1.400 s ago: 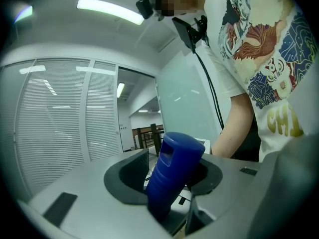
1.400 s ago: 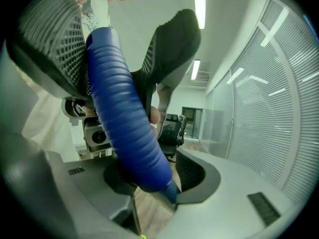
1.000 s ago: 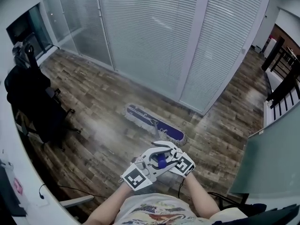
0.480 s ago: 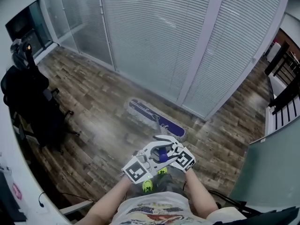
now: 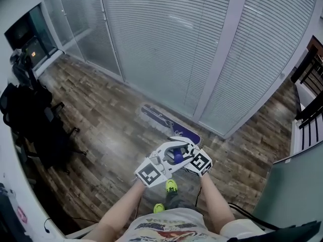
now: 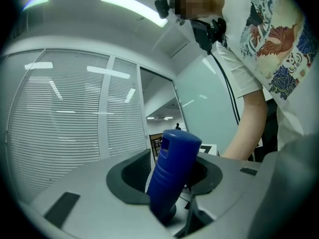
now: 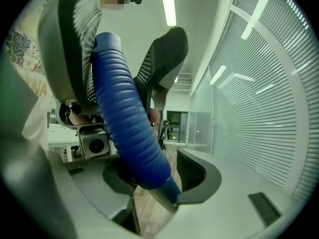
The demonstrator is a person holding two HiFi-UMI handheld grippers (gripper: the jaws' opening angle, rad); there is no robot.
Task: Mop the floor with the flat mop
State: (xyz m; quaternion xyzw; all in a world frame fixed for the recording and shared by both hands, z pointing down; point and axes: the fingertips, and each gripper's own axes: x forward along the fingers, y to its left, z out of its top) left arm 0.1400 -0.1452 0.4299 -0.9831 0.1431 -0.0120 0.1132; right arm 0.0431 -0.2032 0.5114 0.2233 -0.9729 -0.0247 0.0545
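Note:
The flat mop's purple-blue head [image 5: 169, 122] lies on the wood floor close to the white blinds wall. Its blue ribbed handle [image 5: 176, 156] rises to my two grippers, held together at the middle of the head view. My left gripper [image 5: 170, 154] is shut on the handle's top end [image 6: 172, 176], whose blue cap stands out above the jaws. My right gripper [image 5: 183, 150] is shut on the ribbed grip [image 7: 130, 128] right beside it, and the left gripper's fingers [image 7: 159, 59] show behind the grip. The shaft below the grippers is hidden.
A black office chair [image 5: 31, 119] with a bag stands at the left. A white desk edge [image 5: 14, 185] runs along the lower left. A glass panel [image 5: 298, 185] and dark railing [image 5: 310, 92] close off the right. The person's yellow-green shoes [image 5: 171, 186] stand just below the grippers.
The person has stepped forward toward the blinds wall, and the shoes have come into view. The mop head has slid ahead, nearer the wall. Both grippers keep their hold.

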